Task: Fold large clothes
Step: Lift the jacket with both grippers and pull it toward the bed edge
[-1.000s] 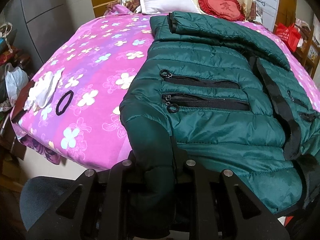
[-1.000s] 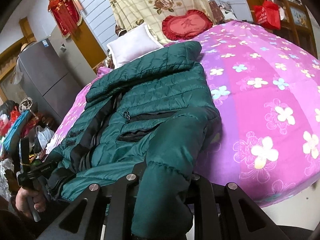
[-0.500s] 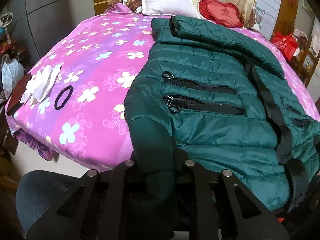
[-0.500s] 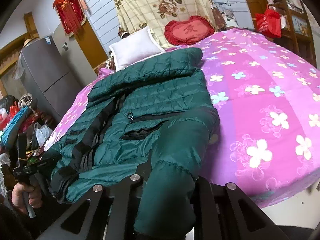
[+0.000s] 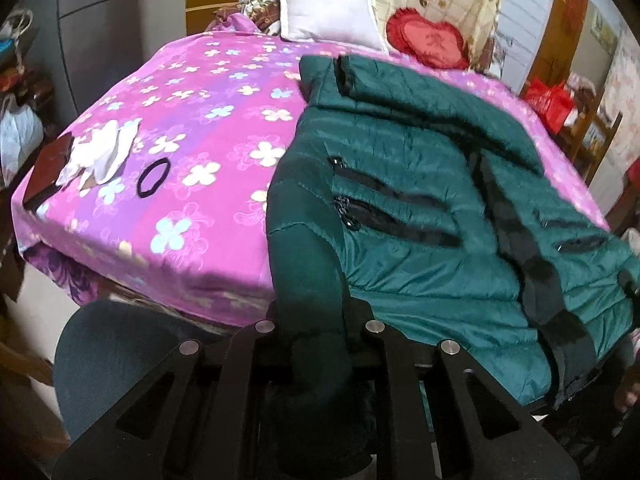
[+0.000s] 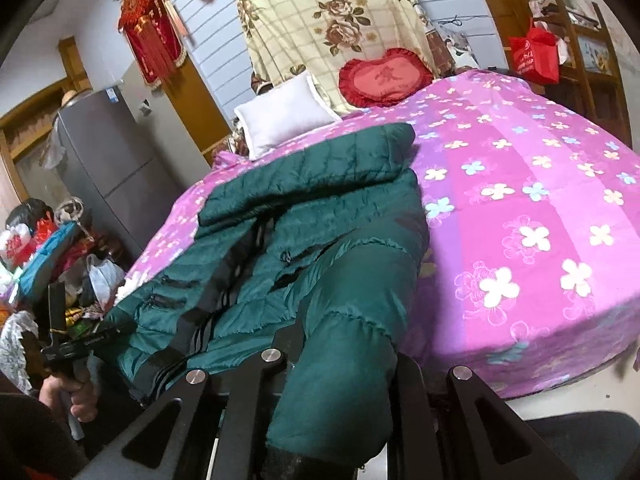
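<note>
We see a quilted, puffy dark-green jacket [image 5: 420,216] lying centre-right on the pink floral bed [image 5: 192,128]; left hand-held gripper [image 5: 316,344] and right hand-held gripper [image 6: 340,364] each clamp a smooth sleeve cuff.

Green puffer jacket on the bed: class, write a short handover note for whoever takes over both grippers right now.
Left gripper: shut on the jacket's left-side sleeve cuff.
Right gripper: shut on the other sleeve cuff.
Green jacket: front up on the pink floral bedspread, collar toward the white pillow, hem at the near bed edge.
Done: both sleeves gripped.
Left: probably fold the sleeves in over the body, then fold the body.
Note: black hair tie and white cloth lie clear of the jacket.
</note>
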Demonstrator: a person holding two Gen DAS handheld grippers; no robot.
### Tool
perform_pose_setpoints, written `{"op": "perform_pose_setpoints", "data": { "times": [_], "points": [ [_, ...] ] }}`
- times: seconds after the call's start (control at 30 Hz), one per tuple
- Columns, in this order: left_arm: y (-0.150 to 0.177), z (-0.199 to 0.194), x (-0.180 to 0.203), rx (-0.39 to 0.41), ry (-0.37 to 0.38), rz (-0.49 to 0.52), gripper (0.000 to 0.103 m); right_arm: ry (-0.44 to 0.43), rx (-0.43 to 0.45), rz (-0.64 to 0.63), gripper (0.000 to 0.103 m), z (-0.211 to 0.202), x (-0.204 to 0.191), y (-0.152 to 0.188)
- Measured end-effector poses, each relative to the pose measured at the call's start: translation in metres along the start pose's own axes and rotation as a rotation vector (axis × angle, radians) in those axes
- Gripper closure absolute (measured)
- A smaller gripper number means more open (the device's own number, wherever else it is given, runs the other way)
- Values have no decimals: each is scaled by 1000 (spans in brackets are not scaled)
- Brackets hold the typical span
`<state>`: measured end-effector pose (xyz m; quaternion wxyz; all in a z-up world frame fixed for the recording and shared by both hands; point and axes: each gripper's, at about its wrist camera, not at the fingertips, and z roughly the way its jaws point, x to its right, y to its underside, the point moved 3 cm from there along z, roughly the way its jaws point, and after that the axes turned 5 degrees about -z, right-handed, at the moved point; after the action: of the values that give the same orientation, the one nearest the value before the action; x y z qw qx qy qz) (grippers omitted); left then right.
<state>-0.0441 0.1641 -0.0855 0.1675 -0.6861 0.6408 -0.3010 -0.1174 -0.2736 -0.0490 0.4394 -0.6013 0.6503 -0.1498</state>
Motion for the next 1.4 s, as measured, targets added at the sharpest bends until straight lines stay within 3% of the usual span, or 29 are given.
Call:
{"op": "perform_pose_setpoints", "data": {
  "times": [0.2,0.57,1.13,1.4],
  "points": [
    [-10,-45,-6,104,58,-48,91,-36,85,-6,89,-32,-8,-14],
    [-45,-79,4,250,98,-76,91,-44,193,-21,89,-47,-12,-39],
    [-133,-79,30,397,115,-76,91,-4,297,-78,90,-20,-12,-109],
    [-171,-50,42,440,70,-81,91,45,326,-59,89,13,-2,-142]
  ]
}}
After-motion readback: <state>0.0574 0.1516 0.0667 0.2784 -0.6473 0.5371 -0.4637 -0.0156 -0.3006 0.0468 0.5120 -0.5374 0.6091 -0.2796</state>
